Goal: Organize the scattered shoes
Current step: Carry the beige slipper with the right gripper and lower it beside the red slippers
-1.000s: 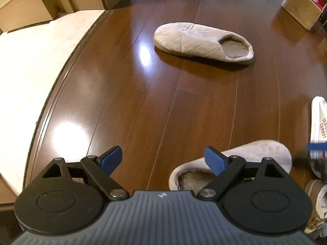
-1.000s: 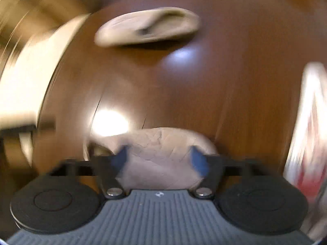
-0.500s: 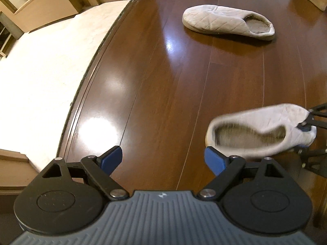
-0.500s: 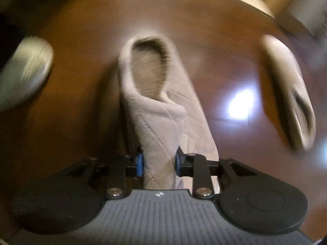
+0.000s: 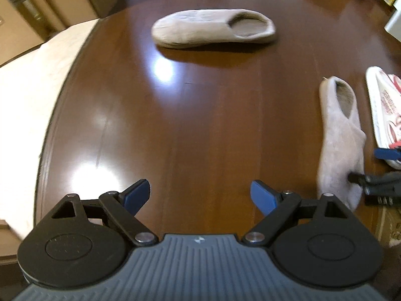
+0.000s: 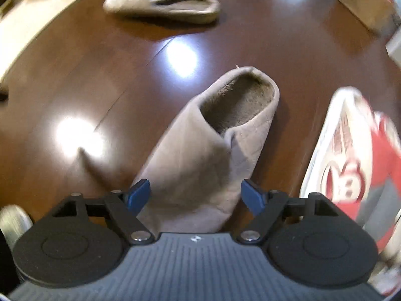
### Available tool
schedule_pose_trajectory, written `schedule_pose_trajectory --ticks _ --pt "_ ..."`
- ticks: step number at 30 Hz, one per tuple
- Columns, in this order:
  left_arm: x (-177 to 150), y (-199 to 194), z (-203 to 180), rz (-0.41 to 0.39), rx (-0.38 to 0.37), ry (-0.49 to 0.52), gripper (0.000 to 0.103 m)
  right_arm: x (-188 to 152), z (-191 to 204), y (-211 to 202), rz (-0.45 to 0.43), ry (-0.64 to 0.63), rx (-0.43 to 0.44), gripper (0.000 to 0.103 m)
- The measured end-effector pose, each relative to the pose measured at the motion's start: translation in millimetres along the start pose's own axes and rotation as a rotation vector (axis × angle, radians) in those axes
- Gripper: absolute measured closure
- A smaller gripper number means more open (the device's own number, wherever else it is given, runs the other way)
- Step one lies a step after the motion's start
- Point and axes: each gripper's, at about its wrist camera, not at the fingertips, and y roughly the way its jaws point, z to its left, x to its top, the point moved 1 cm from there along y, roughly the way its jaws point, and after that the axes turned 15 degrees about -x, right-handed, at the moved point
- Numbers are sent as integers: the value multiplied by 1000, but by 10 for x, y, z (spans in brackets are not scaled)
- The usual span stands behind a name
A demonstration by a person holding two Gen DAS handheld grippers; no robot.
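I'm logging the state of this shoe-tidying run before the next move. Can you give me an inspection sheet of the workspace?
Surface: dark glossy wood floor, with lamp glare.
Job's things: near beige slipper lies on the floor, heel opening facing away from the right wrist camera; far beige slipper lies crosswise, apart from it; red-and-white sneaker lies beside the near slipper.
Clutter: cardboard box at the far right.
Grippers: left gripper open over bare floor; right gripper open, jaws either side of the near slipper's toe.
Cables: nothing seen.
Surroundings: pale floor area bordering the wood on the left.
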Motion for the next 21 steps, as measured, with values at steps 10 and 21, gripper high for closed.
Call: schedule_pose_trajectory --ticks 10,21 --pt "-23 31 -108 12 -5 22 13 115 105 487 75 120 -21 86" --pt "-58 96 -138 37 4 44 13 163 -344 475 -12 58 -103 86"
